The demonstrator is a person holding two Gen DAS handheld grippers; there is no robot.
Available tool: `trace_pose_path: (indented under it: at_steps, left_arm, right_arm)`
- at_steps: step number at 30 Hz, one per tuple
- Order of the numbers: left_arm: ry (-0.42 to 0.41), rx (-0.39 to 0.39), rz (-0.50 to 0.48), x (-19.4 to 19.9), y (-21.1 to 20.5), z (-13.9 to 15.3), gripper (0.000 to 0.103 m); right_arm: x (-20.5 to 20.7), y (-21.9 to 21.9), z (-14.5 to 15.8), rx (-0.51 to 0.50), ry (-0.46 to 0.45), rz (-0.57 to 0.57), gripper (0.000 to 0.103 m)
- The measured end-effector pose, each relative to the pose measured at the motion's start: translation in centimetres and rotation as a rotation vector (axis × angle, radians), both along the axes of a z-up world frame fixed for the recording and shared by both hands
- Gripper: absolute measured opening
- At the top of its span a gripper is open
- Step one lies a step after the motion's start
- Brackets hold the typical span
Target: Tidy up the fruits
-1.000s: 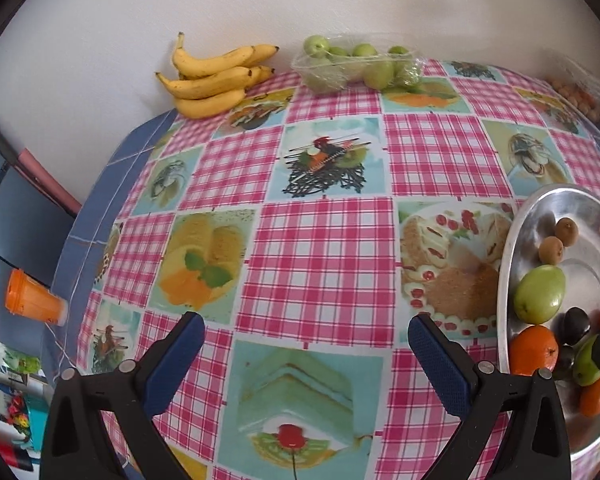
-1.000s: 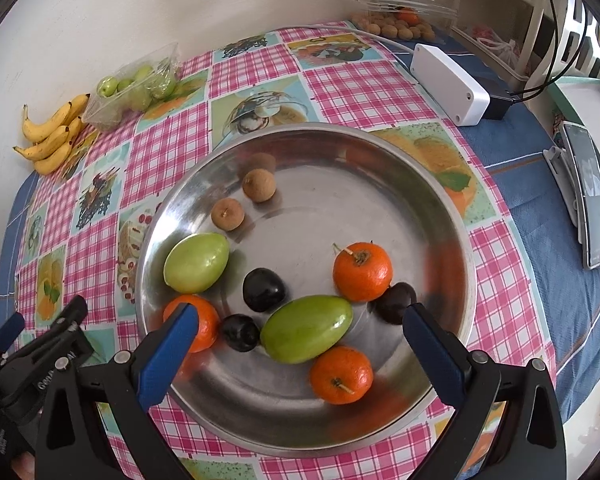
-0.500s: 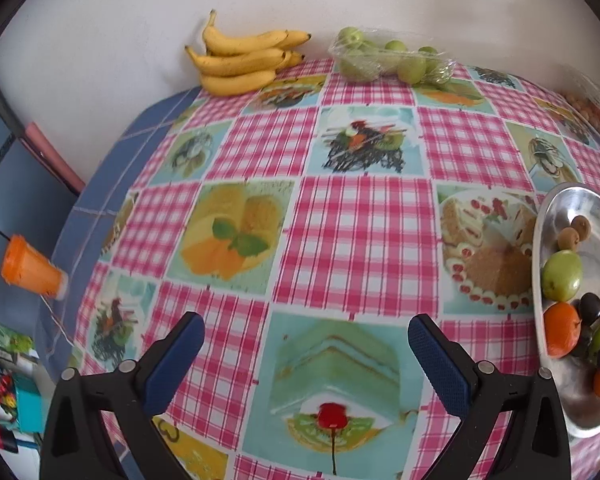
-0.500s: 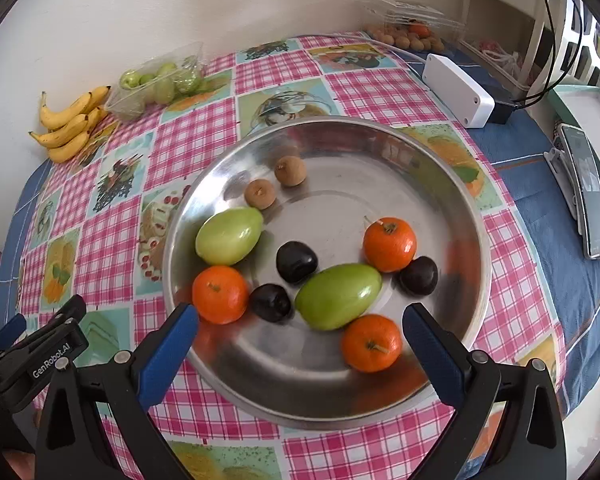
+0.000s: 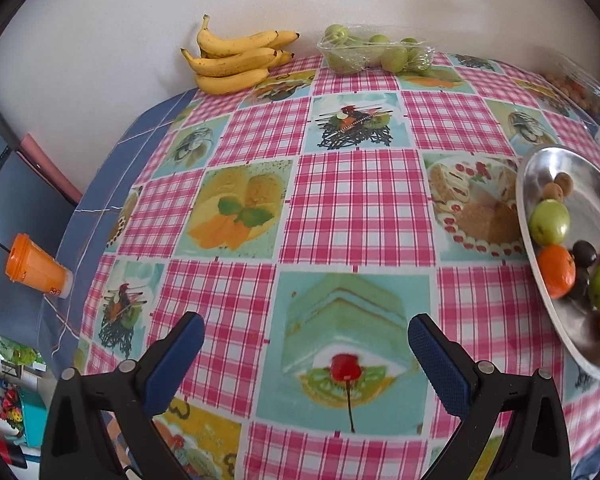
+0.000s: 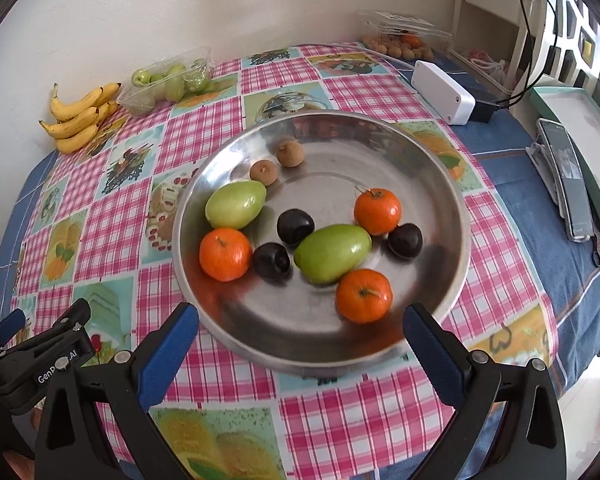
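A steel bowl on the checked tablecloth holds two green mangoes, three oranges, three dark plums and two small brown fruits. My right gripper hangs open over the bowl's near rim with nothing between its fingers. My left gripper stands open over bare cloth, left of the bowl. A bunch of bananas and a clear tray of green fruits lie at the back by the wall.
A white box with a cable, a clear punnet of brown fruits and a phone on a stand sit to the right. An orange cup stands off the table's left edge.
Both grippers have pulled back and risen: the bowl and bananas sit farther off and more table shows. The fruits have kept their places in the bowl. Both stay open.
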State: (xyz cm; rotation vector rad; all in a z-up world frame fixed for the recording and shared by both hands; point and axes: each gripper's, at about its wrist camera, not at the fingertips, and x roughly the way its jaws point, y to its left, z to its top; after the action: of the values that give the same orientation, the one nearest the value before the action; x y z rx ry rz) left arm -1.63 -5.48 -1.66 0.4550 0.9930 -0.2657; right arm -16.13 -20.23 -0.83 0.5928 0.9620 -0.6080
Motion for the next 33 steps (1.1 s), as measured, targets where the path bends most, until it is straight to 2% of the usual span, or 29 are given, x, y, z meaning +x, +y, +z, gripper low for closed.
trace_pose_path:
  at_steps: [7,33]
  left_arm:
    - [-0.011,0.003,-0.003,-1.3,1.2,0.6,0.103]
    - [-0.027,-0.089,0.007,-2.9,3.8,3.2,0.103]
  right_arm:
    - [-0.7,1.4,0.3,-0.005,0.001,0.023,0.102]
    - [-1.1,3.4,1.8,-0.059,-0.005,0.059,0.102]
